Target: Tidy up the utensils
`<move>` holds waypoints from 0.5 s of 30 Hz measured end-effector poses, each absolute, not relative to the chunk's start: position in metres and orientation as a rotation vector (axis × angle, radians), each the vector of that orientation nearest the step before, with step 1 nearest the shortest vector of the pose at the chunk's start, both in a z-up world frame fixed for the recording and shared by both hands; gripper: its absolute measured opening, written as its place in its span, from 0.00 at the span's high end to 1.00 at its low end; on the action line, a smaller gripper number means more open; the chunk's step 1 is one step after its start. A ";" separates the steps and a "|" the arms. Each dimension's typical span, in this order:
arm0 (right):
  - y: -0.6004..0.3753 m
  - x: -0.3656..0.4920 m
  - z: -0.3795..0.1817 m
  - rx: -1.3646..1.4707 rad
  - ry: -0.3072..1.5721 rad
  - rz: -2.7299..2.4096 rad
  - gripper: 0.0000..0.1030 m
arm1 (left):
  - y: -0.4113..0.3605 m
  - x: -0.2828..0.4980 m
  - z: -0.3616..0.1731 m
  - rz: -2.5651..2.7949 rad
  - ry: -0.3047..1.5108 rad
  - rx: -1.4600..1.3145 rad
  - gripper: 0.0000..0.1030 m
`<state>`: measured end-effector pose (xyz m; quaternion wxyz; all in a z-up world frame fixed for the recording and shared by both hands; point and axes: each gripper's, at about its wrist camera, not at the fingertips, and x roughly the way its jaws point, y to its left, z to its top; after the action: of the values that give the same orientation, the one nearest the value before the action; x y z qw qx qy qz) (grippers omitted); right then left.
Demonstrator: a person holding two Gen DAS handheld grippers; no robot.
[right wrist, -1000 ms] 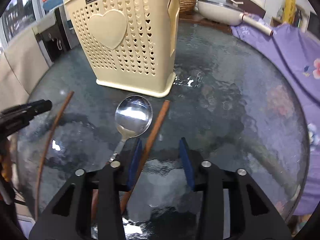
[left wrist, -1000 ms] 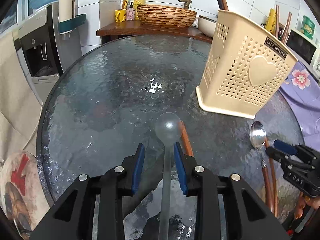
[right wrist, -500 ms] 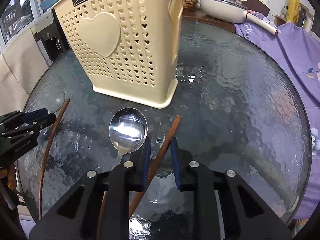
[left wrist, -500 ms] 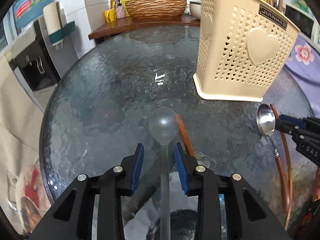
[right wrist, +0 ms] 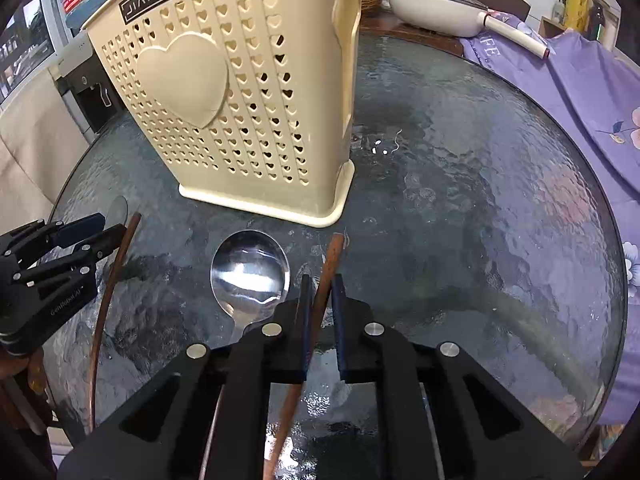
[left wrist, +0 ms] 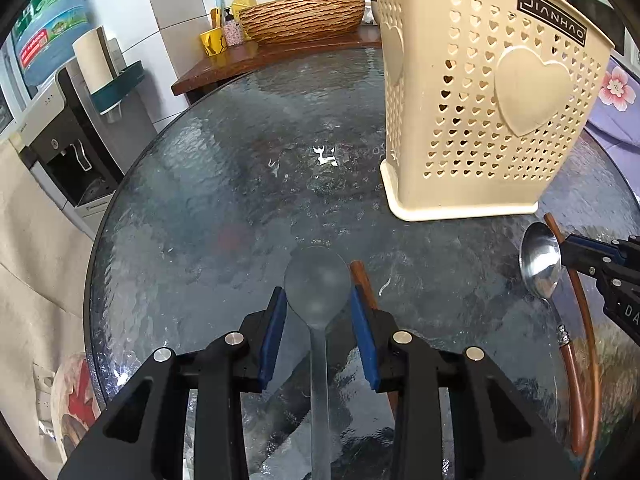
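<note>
Left gripper [left wrist: 318,306]: matte black angular linkage arms, four round silver screw heads, two flat blue pads [left wrist: 273,330] lining the fingers. Right gripper [right wrist: 320,294]: same black body, four silver screws, dark blue pads [right wrist: 338,320]. White lettering marks each gripper's black side housing, partly legible

Table [left wrist: 224,208]: textured, rippled glass, glossy. Utensil basket [left wrist: 476,120]: matt cream plastic, perforated. Metal spoon [right wrist: 250,272]: polished, mirror-bright bowl. Translucent spoon [left wrist: 317,284]: frosted plastic. Chopstick [right wrist: 326,276]: brown wood, smooth. Gripper pads [left wrist: 273,332]: matt blue.
</note>
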<state>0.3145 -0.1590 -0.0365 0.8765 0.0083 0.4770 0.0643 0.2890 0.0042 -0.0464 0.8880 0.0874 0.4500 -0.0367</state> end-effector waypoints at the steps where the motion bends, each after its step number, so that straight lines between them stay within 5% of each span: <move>1: -0.159 0.315 -0.037 0.019 0.994 0.132 0.93 | 0.003 0.289 -0.046 -0.075 0.934 0.183 0.69; 6: -0.170 0.314 -0.039 0.101 0.987 0.152 0.93 | 0.002 0.287 -0.046 -0.079 0.922 0.158 0.69; 8: -0.176 0.314 -0.037 0.131 0.967 0.163 0.93 | 0.003 0.285 -0.042 -0.089 0.903 0.147 0.92; 15: -0.191 0.311 -0.023 0.177 0.908 0.189 0.93 | 0.006 0.277 -0.026 -0.103 0.867 0.125 0.93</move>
<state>0.3110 -0.1915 -0.0229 0.8907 0.0855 0.4371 0.0911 0.2774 0.0058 -0.0264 0.9044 0.0605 0.4195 -0.0498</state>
